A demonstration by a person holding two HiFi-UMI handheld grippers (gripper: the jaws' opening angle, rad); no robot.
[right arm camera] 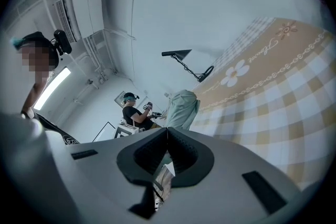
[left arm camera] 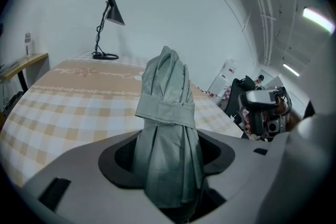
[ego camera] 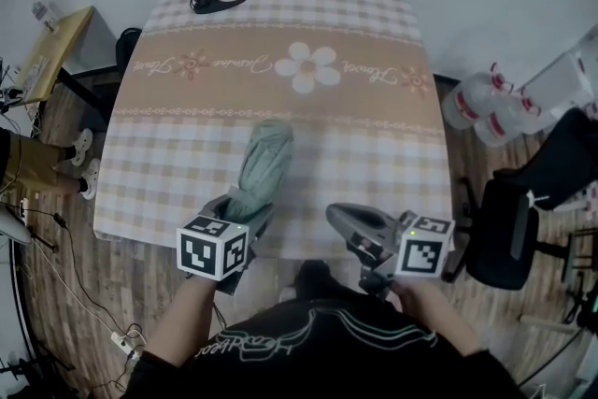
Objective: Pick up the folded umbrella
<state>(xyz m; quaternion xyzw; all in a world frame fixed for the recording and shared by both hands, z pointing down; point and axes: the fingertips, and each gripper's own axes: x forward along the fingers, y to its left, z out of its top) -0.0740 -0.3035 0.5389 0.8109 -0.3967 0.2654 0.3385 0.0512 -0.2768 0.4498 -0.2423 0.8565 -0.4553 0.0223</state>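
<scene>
Left gripper clamps the umbrella at its near end, pads pressed into the fabric below the strap. The umbrella sits over the desk's near edge, left of middle, with its far end tilted up; it looks clear of the cloth. Right gripper has its jaws together and empty, off the near edge.

Step, as judged: lift under way. Next: raise it fully clear with a firm squeeze, since the long free end could swing.
</scene>
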